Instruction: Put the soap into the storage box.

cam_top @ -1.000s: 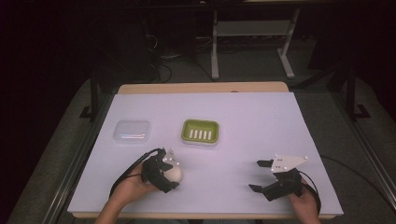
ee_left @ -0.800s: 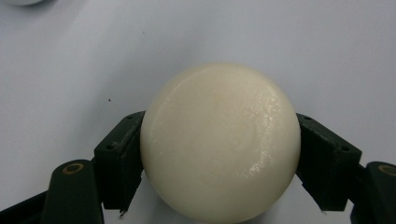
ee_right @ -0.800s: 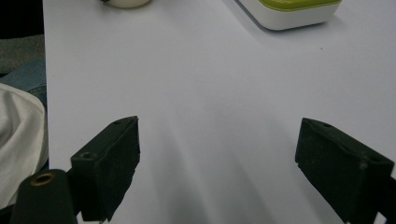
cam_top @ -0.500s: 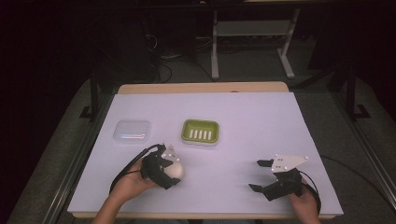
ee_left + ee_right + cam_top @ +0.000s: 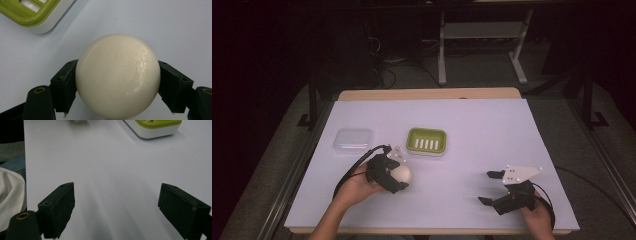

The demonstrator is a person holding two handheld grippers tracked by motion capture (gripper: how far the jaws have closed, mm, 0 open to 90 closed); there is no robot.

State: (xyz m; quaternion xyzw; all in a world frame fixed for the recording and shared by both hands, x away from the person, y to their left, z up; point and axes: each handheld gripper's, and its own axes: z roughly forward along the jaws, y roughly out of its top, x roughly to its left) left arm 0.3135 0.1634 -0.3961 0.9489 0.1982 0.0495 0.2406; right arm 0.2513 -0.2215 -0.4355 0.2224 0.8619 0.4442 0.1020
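Note:
A cream, rounded bar of soap point(image 5: 402, 173) sits between the jaws of my left gripper point(image 5: 398, 176), which is shut on it near the table's front left. In the left gripper view the soap point(image 5: 117, 75) spans the gap between both black pads point(image 5: 65, 82) and hangs a little above the white tabletop. A green slotted soap dish point(image 5: 412, 135) on a white base stands just beyond it, and its corner point(image 5: 32, 17) shows at upper left. My right gripper point(image 5: 490, 188) rests open at the front right with nothing between its jaws point(image 5: 117, 205).
A clear plastic box point(image 5: 353, 140) lies left of the dish. The white table sheet point(image 5: 492, 130) ends at a wooden far edge, with dark floor and a metal stand beyond. The dish point(image 5: 155, 128) shows at the top of the right gripper view.
My left gripper has shifted slightly away from the person, toward the green dish, with the soap still held. The right gripper has stayed put.

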